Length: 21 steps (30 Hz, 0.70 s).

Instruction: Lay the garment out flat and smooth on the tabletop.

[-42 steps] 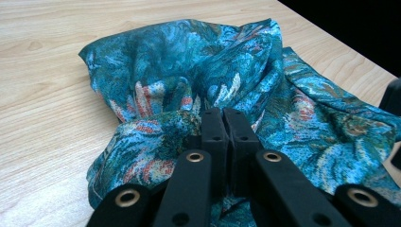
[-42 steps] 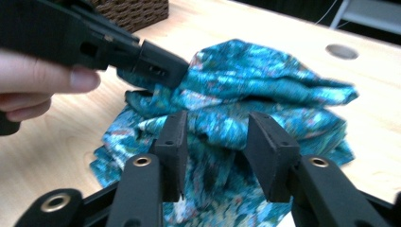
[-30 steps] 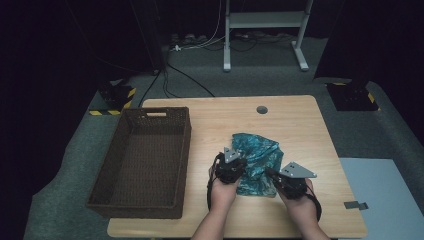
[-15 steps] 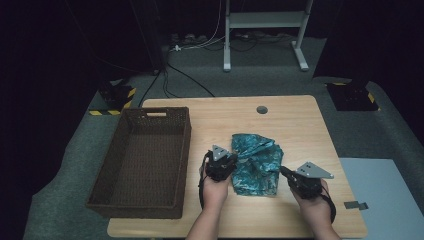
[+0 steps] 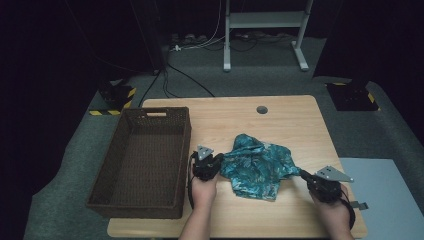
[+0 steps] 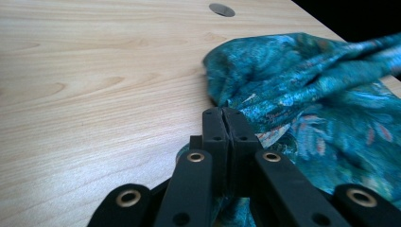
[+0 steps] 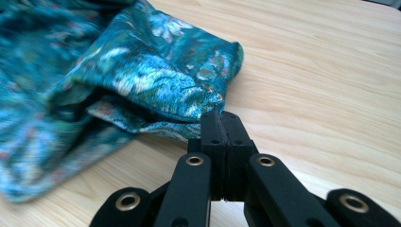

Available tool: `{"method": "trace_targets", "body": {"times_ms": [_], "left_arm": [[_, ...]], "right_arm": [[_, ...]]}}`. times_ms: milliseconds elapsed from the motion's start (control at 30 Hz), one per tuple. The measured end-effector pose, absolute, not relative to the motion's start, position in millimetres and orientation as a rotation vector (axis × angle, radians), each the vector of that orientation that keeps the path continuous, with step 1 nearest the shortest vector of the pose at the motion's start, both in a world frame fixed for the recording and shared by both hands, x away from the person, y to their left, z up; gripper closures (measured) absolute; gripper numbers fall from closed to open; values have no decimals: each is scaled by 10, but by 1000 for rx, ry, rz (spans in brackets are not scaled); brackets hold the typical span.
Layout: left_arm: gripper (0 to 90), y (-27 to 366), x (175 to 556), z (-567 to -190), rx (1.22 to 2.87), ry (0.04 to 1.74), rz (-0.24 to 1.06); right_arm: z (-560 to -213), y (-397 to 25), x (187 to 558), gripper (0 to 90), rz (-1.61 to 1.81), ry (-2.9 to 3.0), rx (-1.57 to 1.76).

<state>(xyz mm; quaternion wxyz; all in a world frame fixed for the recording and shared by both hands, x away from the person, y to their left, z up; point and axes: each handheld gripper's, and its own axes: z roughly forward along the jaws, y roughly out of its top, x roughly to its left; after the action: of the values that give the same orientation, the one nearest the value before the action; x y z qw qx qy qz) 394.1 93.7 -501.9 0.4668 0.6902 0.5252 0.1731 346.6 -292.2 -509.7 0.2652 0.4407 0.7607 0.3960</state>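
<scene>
A teal patterned cloth (image 5: 257,167) lies crumpled on the wooden table (image 5: 280,122), between my two grippers. My left gripper (image 5: 218,161) is shut on the cloth's left edge; in the left gripper view its jaws meet with the cloth (image 6: 307,99) pinched at the left gripper's (image 6: 222,113) tips. My right gripper (image 5: 301,174) is shut on the cloth's right corner; the right gripper view has the cloth (image 7: 142,80) stretching away from the right gripper's (image 7: 221,116) closed jaws. The fabric is pulled slightly taut between them.
A dark brown wicker basket (image 5: 145,162) stands empty at the table's left side, just left of my left hand. A round cable hole (image 5: 262,109) sits in the table's far middle. Cables and a desk frame lie on the floor beyond.
Both grippers have moved apart, the left one leftward and the right one rightward toward the table's edge, spreading the cloth wider between them.
</scene>
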Motion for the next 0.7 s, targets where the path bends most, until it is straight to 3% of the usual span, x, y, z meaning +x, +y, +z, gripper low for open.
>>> {"method": "trace_targets", "body": {"times_ms": [433,533,700], "left_arm": [[878,970,3965,-5211,1719,1360,410],[835,972,3949,-5220,1722,1373,431],[760,961,3890,-5152,1714,1351,462]], "right_arm": [[-5111,-3349,3482,900,999,1998,1260],[-5129,-3357,3469,895,1001,2009,1261],[-5109,-3325,3399,786,1028,2007,1249]]}}
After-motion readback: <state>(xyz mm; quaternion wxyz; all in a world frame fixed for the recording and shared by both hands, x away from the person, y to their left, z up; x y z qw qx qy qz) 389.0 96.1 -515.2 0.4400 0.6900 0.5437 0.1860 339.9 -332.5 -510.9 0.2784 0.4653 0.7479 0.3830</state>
